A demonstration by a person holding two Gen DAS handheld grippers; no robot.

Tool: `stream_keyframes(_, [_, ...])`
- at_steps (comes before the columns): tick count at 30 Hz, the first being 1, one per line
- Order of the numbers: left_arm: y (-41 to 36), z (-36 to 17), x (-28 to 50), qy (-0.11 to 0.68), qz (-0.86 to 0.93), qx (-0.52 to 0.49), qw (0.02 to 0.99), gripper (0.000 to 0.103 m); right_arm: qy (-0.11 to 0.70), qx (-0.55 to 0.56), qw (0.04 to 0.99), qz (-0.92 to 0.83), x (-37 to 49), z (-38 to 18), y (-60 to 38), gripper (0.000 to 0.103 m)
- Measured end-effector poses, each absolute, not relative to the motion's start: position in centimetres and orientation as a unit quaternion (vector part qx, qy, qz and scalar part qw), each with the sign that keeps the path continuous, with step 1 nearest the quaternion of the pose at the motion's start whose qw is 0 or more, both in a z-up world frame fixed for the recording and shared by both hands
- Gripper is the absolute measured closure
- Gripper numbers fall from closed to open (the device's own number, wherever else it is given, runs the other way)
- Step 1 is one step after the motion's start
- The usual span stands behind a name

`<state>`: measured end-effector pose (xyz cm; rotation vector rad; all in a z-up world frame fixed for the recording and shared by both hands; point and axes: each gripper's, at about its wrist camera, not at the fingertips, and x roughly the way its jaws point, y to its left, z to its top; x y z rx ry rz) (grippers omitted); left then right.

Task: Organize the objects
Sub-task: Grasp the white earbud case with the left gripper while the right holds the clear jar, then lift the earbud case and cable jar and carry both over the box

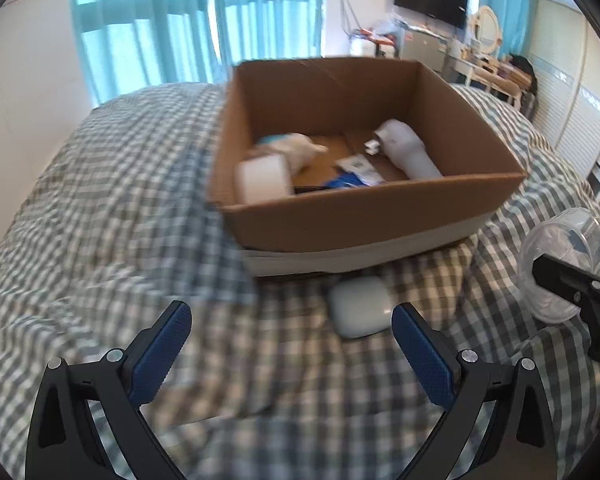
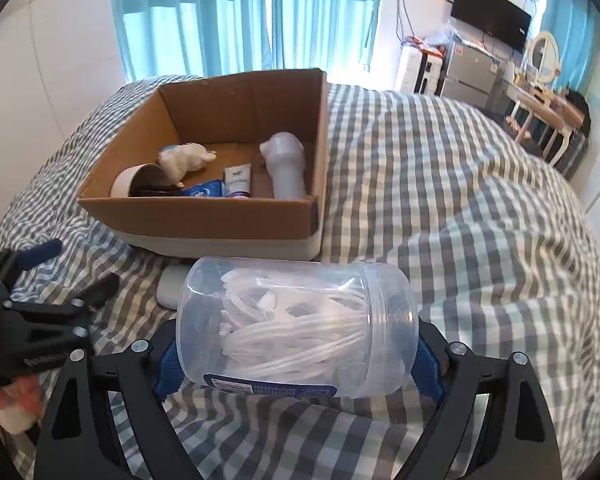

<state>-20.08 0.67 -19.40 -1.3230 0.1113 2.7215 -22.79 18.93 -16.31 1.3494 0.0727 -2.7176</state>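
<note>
Left wrist view blurred; box (image 1: 364,216) contents indistinct. Left gripper (image 1: 292,350) spread, empty; white case (image 1: 358,312) at 1 o'clock. Right gripper (image 2: 296,360) clamps clear jar (image 2: 296,320) sideways between its fingers, partly hiding the case.

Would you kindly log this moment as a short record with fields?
surface: checked bedspread
left gripper: open, empty
right gripper: shut on clear plastic jar, lying sideways
jar contents: white tubing
cardboard box: open, holds a white bottle, tubes and a roll
on bed before the box: white case
</note>
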Motion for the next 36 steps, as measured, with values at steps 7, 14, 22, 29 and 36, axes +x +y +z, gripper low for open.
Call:
stream_keyframes(7, [3.7, -21.8, -22.1, 0.032, 0.887, -0.452, 0.09, 0.018, 0.005, 0.445, 0.066, -0.893, -22.8, -17.6, 19.4, 0.015])
stream_keyframes(14, [5.2, -25.2, -23.8, 0.034, 0.859, -0.499, 0.111, 0.033, -0.006, 0.454, 0.069, -0.889, -22.9, -18.4, 19.6, 0.014])
stream_keyframes(22, [4.4, -25.2, -23.7, 0.017, 0.859, -0.501, 0.104, 0.05, 0.008, 0.456, 0.068, -0.887, -22.5, -18.6, 19.2, 0.015])
stream_keyframes(29, [4.8, -23.1, -21.0, 0.057, 0.86, -0.499, 0.092, 0.05, 0.02, 0.447, 0.06, -0.892, -21.4, -18.1, 18.7, 0.015])
stream_keyframes(36, [3.0, -20.8, -17.6, 0.061, 0.864, -0.495, 0.07, 0.05, 0.023, 0.439, 0.057, -0.896, -19.6, -17.3, 17.9, 0.015])
